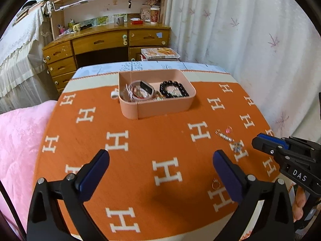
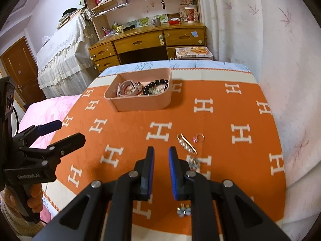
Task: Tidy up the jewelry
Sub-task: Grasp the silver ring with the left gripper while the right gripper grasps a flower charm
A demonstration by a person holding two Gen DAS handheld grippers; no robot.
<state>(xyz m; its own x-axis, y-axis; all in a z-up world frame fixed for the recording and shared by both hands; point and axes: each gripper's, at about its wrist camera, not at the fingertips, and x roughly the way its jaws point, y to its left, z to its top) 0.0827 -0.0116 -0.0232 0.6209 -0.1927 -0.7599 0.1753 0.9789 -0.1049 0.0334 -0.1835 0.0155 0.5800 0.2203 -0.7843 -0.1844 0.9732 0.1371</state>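
Note:
A pink tray (image 1: 160,108) (image 2: 140,102) at the far middle of the orange cloth holds a black bead bracelet (image 1: 173,89) (image 2: 155,85), a watch and other pieces. Loose on the cloth lie a rhinestone hair clip (image 1: 224,136) (image 2: 186,143), a pink ring (image 1: 228,129) (image 2: 198,137), sparkly earrings (image 1: 237,146) (image 2: 193,163), another small piece (image 2: 183,210) and a gold ring (image 1: 216,184). My left gripper (image 1: 160,158) (image 2: 62,131) is open and empty above the cloth. My right gripper (image 2: 161,150) (image 1: 258,140) is slightly open and empty, just left of the earrings.
A small white ring-like item (image 1: 114,94) lies left of the tray. A pink blanket (image 1: 18,140) lies left of the table. A white curtain (image 1: 250,30) hangs on the right. A wooden desk with shelves (image 1: 108,40) stands behind.

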